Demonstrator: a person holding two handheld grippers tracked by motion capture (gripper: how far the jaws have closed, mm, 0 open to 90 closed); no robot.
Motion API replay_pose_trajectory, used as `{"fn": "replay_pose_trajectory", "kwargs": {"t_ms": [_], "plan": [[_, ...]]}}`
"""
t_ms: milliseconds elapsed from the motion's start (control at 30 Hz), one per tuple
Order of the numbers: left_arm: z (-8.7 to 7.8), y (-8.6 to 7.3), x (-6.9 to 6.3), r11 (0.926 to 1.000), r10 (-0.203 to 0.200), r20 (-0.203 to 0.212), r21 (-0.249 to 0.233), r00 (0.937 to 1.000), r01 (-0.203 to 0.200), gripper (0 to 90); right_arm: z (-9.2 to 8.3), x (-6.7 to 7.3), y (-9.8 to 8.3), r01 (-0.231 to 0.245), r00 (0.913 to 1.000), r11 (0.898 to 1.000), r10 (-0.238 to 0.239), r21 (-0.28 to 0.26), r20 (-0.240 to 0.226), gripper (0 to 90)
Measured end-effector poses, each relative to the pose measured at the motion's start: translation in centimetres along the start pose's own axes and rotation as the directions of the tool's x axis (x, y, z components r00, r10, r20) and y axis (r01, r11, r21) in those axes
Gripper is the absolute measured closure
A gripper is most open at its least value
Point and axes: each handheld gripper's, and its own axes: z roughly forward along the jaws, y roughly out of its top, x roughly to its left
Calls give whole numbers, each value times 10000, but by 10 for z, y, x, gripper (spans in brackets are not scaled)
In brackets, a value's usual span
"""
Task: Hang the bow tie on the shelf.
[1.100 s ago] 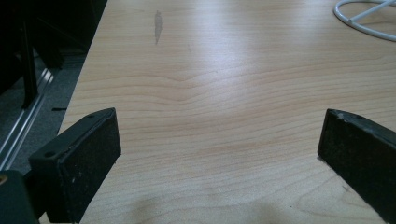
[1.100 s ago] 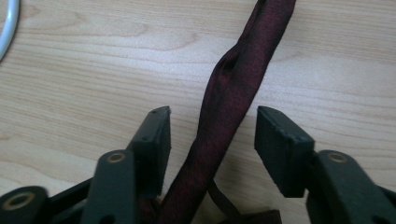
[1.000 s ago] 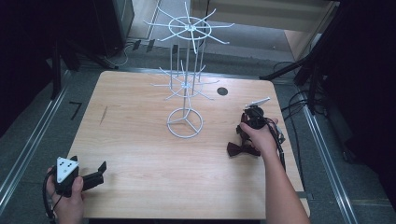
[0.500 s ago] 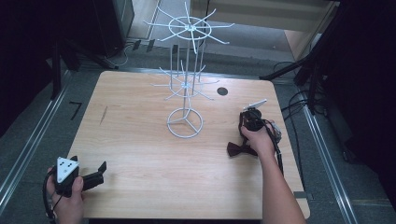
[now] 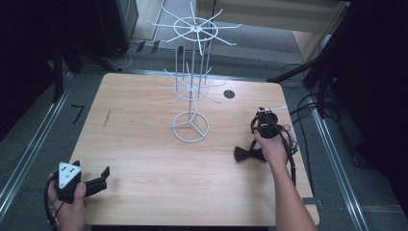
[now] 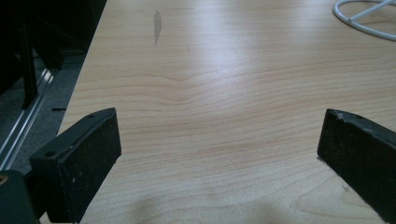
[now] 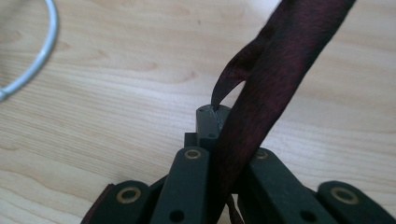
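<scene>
The worktop (image 5: 144, 159) is a light wood board with rounded corners; a small dark round hole (image 5: 229, 94) sits near its far edge, right of centre. A short grey streak (image 5: 106, 118) marks the surface toward the left edge.

A white wire display stand (image 5: 192, 82) stands on the far half of the worktop, slightly right of centre. It rests on a ring base (image 5: 190, 127) with three spokes, and its upright post carries two tiers of radial hook arms.

The left gripper (image 5: 94, 182) lies low at the near left corner, held in the person's left hand (image 5: 72, 204). In the left gripper view its jaws stand wide apart over bare wood with nothing between them.

The right gripper (image 5: 264, 126) is held in the right hand (image 5: 274, 144) near the right edge, about midway along it. In the right gripper view its jaws are closed together, pinching a dark maroon strap (image 7: 266, 93) that runs up and away from the tips.

A dark maroon bow tie (image 5: 248, 154) lies on the worktop just left of the right hand, near the right edge. Whether the strap belongs to it cannot be determined.
</scene>
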Motion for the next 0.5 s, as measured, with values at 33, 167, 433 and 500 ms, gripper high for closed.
{"fn": "replay_pose_trajectory", "kwargs": {"t_ms": [33,167,433,500], "plan": [[0,0,0,10000,-19,11,14,10000,19,2,-3,1,0,69,10000,9997,-68,-214,47,900],[0,0,-1,10000,19,23,11,10000,-19,1,-16,5,-3,295,9995,9947,-283,-987,133,900],[0,0,-1,10000,19,15,6,10000,-19,2,-37,16,-7,682,9976,9732,-691,-2196,37,900],[0,0,-1,10000,24,12,-3,10000,-24,1,-41,19,-7,782,9967,9668,-809,-2434,-12,900]]}}
